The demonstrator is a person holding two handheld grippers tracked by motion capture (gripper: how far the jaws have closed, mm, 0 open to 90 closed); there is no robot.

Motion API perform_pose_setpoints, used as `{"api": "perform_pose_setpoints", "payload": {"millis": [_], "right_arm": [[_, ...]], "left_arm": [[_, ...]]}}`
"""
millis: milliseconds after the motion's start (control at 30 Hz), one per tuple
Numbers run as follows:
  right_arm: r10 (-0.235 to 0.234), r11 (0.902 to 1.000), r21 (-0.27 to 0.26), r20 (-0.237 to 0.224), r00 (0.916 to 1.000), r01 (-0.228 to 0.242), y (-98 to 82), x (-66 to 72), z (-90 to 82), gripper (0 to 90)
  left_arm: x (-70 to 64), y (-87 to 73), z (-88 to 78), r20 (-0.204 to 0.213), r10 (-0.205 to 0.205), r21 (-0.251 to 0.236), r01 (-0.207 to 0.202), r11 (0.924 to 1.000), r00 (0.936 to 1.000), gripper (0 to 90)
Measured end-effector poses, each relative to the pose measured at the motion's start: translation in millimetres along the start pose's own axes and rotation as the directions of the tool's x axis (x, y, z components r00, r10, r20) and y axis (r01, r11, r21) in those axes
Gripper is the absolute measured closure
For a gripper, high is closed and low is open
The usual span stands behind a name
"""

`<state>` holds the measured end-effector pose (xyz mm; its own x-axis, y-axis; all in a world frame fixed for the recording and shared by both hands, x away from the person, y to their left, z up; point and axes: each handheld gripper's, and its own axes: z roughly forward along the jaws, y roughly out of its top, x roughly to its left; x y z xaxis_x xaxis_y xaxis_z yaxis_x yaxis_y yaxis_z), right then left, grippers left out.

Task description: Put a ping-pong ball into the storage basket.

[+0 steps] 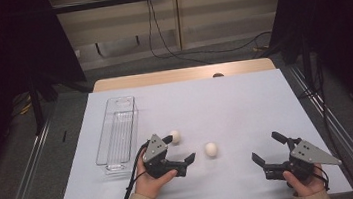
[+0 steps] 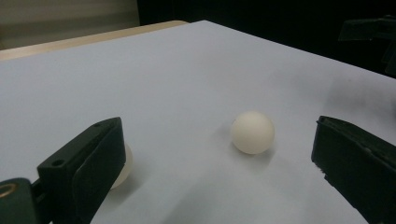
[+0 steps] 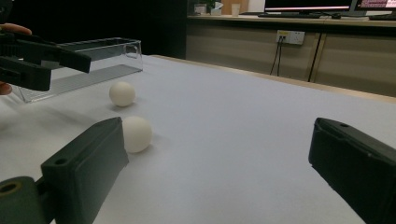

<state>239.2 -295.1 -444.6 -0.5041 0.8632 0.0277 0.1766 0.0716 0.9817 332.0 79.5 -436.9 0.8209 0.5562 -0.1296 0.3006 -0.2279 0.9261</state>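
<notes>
Left gripper (image 1: pixel 180 152) spread wide, one white ball (image 1: pixel 211 149) resting on the table (image 1: pixel 245 101) just ahead between its jaws (another ball (image 1: pixel 175 137) beside one jaw); right gripper (image 1: pixel 269 149) gapes too, well apart.

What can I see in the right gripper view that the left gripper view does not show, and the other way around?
In the right gripper view alone: the clear plastic tray beyond the balls, the cabinet with a wall socket, and both white balls whole, the far ball and the near ball.
In the left gripper view alone: a close look at one ball lying free between that gripper's open jaws, and the other ball half hidden behind one jaw.
Both share: the white table cover, two white balls, and a pair of black jaws standing wide open.
</notes>
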Motion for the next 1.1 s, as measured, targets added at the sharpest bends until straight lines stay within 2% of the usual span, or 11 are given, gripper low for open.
{"api": "perform_pose_setpoints", "payload": {"millis": [1100], "right_arm": [[0.002, 1.0, -0.001, -0.001, 1.0, -0.002, 0.0, 0.1, 0.2, 3.4]], "left_arm": [[-3.4, 0.2, 13.3, 0.022, -0.012, 0.037, 0.012, 0.9992, 0.9997, 2.9]]}}
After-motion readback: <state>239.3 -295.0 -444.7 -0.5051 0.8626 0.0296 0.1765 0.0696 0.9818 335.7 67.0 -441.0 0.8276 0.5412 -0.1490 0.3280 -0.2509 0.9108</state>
